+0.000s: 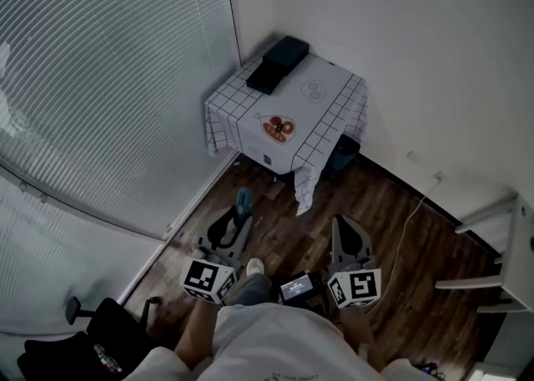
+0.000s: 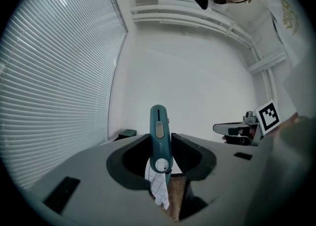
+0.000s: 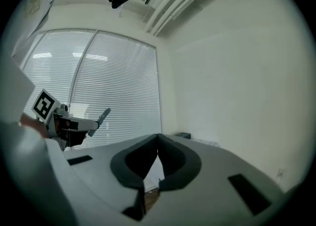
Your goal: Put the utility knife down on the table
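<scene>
A teal utility knife (image 1: pixel 244 201) stands between the jaws of my left gripper (image 1: pixel 241 214), which is shut on its lower body. In the left gripper view the knife (image 2: pixel 159 126) points forward and up out of the left gripper (image 2: pixel 161 145). The small table (image 1: pixel 329 92), covered with a checked cloth, stands in the room's corner well ahead of both grippers. My right gripper (image 1: pixel 343 223) is held level beside the left one. Its jaws meet at the tips in the right gripper view (image 3: pixel 157 137), with nothing between them.
On the table lie a black box (image 1: pixel 278 62) at the back and an orange printed item (image 1: pixel 278 128) near the front. Window blinds (image 1: pixel 100 79) run along the left and a white wall along the right. A white shelf frame (image 1: pixel 501 254) and a cable (image 1: pixel 409 221) are on the wooden floor.
</scene>
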`<state>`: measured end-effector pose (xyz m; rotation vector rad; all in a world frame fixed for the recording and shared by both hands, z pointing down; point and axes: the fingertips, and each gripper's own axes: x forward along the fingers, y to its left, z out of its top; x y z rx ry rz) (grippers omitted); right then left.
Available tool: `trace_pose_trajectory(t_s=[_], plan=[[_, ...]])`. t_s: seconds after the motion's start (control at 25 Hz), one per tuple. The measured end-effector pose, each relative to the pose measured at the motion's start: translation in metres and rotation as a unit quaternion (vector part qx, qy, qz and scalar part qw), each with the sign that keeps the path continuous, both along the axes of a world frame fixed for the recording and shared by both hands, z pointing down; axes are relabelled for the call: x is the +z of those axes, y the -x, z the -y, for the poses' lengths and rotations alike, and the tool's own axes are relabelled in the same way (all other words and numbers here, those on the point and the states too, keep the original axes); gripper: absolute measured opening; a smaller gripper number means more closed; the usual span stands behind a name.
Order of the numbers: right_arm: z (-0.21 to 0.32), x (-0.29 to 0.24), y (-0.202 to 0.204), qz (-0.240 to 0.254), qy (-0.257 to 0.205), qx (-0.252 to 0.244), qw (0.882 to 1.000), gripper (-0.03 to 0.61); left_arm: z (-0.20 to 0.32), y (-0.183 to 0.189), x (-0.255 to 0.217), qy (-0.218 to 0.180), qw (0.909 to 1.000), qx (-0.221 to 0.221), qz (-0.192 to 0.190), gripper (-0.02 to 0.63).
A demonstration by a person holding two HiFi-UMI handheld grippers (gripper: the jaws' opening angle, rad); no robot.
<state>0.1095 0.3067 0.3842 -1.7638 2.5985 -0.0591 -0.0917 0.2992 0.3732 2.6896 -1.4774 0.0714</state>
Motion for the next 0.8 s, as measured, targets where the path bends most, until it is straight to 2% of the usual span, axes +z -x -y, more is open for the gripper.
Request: trace_pose_trajectory(t_s=[0.4, 0.52, 0.68, 0.8], plan=[[0.05, 0.001, 0.002, -0.003, 0.005, 0.039, 0.999, 0.008, 0.065, 0.003, -0.003, 0.004, 0.9994, 0.032, -0.015, 0.14], [0.07, -0.001, 0.014, -0.004, 0.011, 0.045, 0.999, 0.008, 0.087, 0.01, -0.003, 0.004, 0.999, 0.041, -0.014, 0.14], [0.095, 0.003, 0.036, -0.005, 0.012, 0.044, 0.999, 0.008, 0.114, 0.029, 0.0, -0.001, 0.9988, 0.048, 0.007, 0.14], [0.11, 0.001, 0.055, -0.008, 0.009, 0.045, 0.999, 0.008, 0.133, 0.047, 0.002, 0.002, 0.9986, 0.052, 0.005, 0.14]])
